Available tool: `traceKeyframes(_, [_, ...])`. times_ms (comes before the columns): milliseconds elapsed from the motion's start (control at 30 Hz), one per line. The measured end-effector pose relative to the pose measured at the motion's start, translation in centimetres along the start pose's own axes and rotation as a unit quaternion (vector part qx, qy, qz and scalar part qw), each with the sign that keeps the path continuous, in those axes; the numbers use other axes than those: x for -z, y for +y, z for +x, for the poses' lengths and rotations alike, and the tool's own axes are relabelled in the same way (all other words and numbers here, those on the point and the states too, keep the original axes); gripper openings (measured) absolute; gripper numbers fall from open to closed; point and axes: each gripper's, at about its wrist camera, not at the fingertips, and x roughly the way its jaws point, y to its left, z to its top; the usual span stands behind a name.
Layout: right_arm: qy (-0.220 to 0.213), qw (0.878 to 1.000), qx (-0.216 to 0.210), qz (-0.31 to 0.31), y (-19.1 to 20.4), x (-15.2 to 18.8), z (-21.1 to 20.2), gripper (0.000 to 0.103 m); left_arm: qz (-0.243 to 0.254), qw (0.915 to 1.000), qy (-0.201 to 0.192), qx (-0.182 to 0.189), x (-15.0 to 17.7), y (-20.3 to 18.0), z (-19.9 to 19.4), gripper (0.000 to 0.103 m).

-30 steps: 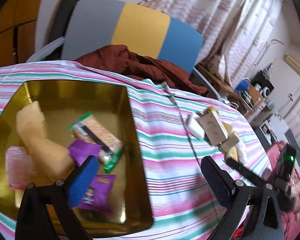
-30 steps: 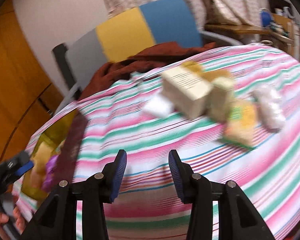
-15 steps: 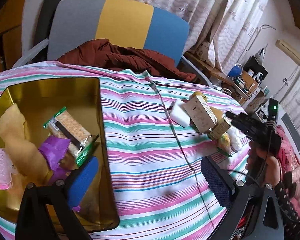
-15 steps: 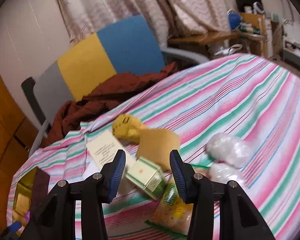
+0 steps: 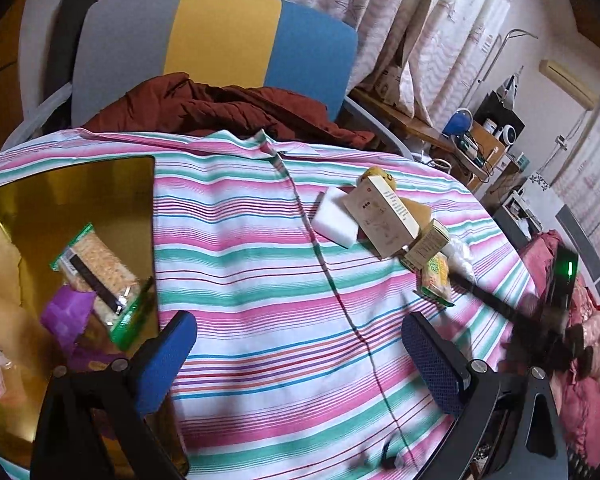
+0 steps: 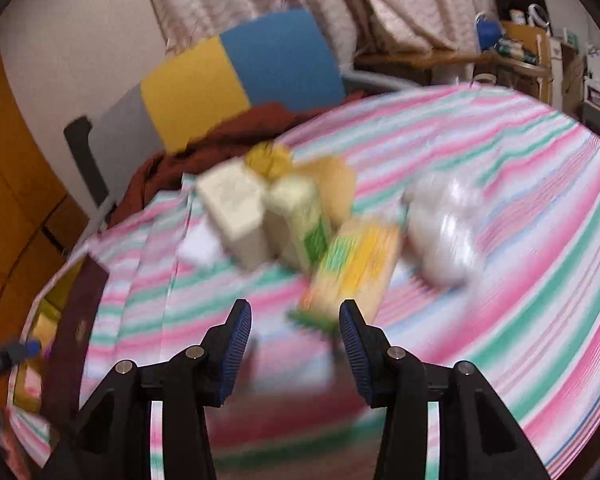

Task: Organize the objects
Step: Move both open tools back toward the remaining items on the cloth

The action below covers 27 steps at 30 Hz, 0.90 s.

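Note:
A gold tin [image 5: 72, 184] at the left holds a cracker packet [image 5: 100, 268], a purple packet [image 5: 66, 312] and other items. To the right on the striped cloth lie a white sponge [image 5: 334, 222], a beige box [image 5: 384, 216], a small green-and-white box [image 5: 426, 244], a yellow snack packet [image 5: 436, 276] and a white plastic bundle [image 5: 462, 256]. My left gripper [image 5: 300, 344] is open wide over bare cloth, empty. My right gripper [image 6: 294, 320] is open and empty, with the yellow snack packet [image 6: 352, 268] just ahead of its fingertips. That view is blurred.
A grey, yellow and blue chair [image 5: 220, 36] with a dark red garment [image 5: 220, 108] stands behind the table. A dark lid [image 6: 76, 340] leans by the tin [image 6: 48, 312]. The right gripper's body [image 5: 540, 312] shows at the table's right edge, with shelves and curtains beyond.
The left wrist view has slid right, so the tin sits further left and the cluster nearer. The right gripper has swung onto the cluster and closed in on the yellow packet.

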Motion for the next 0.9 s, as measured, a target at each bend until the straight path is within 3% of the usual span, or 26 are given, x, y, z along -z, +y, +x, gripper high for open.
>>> traceKeyframes(133, [-0.026, 1.000, -0.008, 0.012, -0.1, -4.6, 1.4, 0.046, 0.002, 1.0000, 0.001, 0.000, 0.1, -0.4, 0.0, 0.103])
traceKeyframes(267, [-0.005, 0.999, -0.031, 0.024, 0.3, -6.3, 4.1, 0.046, 0.002, 1.0000, 0.002, -0.005, 0.1, -0.2, -0.2, 0.103])
traceKeyframes(367, [0.022, 0.998, -0.055, 0.016, 0.9, -4.6, 4.3, 0.046, -0.004, 1.0000, 0.001, -0.008, 0.1, 0.2, -0.2, 0.103])
traceKeyframes(533, [0.059, 0.994, -0.094, 0.003, 2.5, 1.4, 2.2, 0.046, -0.017, 0.9998, 0.007, -0.004, 0.2, 0.7, 0.5, 0.103])
traceKeyframes(667, [0.039, 0.998, -0.057, -0.004, 2.1, 4.4, -0.4, 0.046, -0.013, 0.9998, 0.015, 0.001, 0.4, 0.3, 1.1, 0.103])
traceKeyframes(767, [0.012, 1.000, -0.011, 0.025, 0.1, 3.6, -1.1, 0.046, -0.003, 0.9999, 0.016, 0.002, 0.4, -0.3, 1.4, 0.103])
traceKeyframes(900, [0.025, 0.997, 0.023, 0.074, -2.8, 1.8, 0.1, 0.046, 0.004, 0.9998, 0.018, 0.006, 0.3, -0.9, 1.7, 0.103])
